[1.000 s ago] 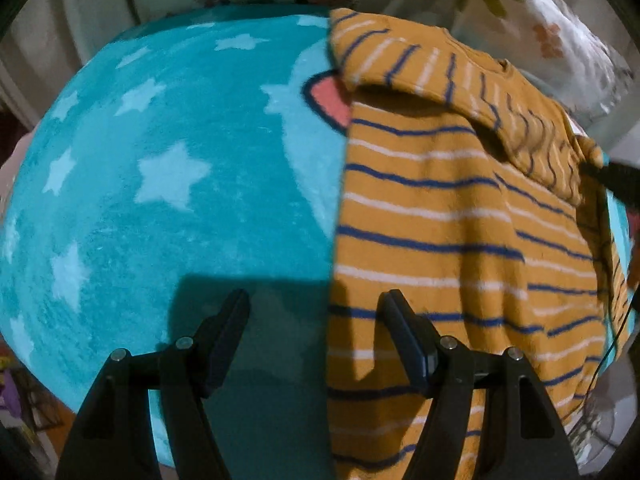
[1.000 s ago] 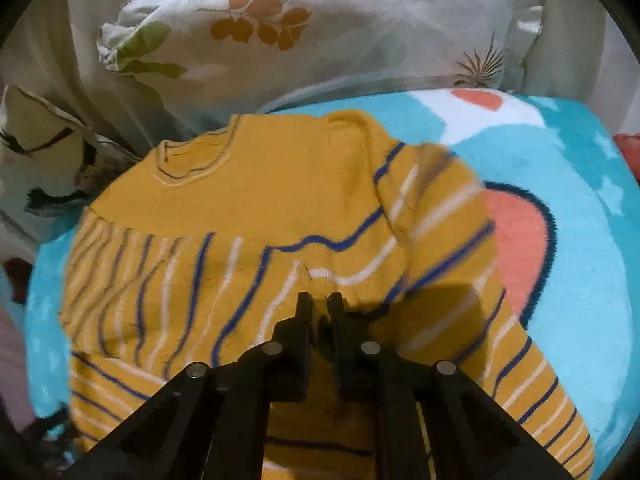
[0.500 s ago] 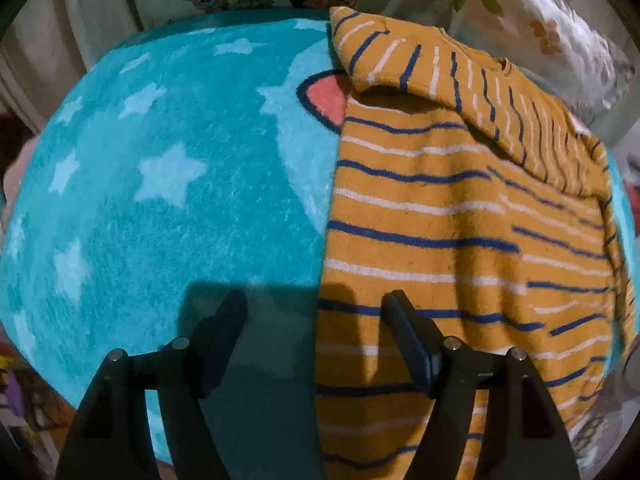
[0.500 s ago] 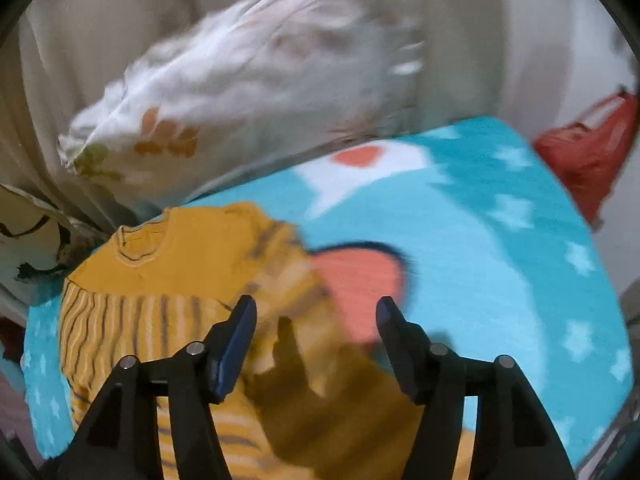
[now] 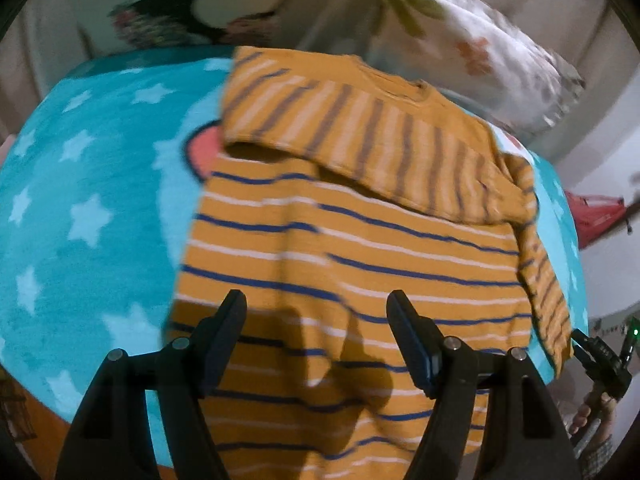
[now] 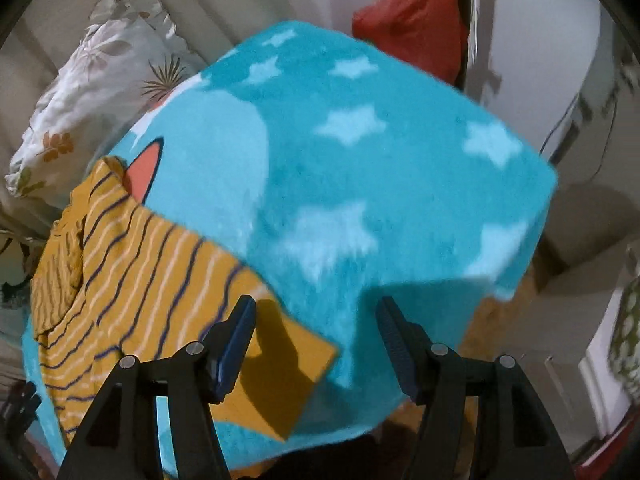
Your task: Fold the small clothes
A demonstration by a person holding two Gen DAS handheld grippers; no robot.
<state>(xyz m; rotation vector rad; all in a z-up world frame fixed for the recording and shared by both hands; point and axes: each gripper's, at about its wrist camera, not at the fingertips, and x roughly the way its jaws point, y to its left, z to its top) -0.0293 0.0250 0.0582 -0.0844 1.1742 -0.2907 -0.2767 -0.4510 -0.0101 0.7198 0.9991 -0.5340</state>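
A small orange sweater (image 5: 344, 240) with blue and white stripes lies flat on a turquoise star blanket (image 5: 80, 200). One sleeve (image 5: 360, 136) is folded across its chest. My left gripper (image 5: 316, 312) hovers open above the sweater's lower part, with nothing between its fingers. In the right wrist view the sweater (image 6: 132, 280) lies at the left, its hem corner (image 6: 288, 372) just below my left finger (image 6: 236, 336). My right gripper (image 6: 314, 316) stands open over the blanket (image 6: 360, 184), holding nothing.
A white leaf-print pillow (image 5: 480, 56) lies behind the sweater, also seen as the pillow (image 6: 88, 92) in the right wrist view. A red bag (image 6: 416, 16) hangs past the blanket's far edge. A person's hand with the other gripper (image 5: 600, 368) shows at the lower right.
My right gripper let go of the sleeve, opened, and swept away to the right over bare blanket. My left gripper shifted right, from the sweater's edge to over its body.
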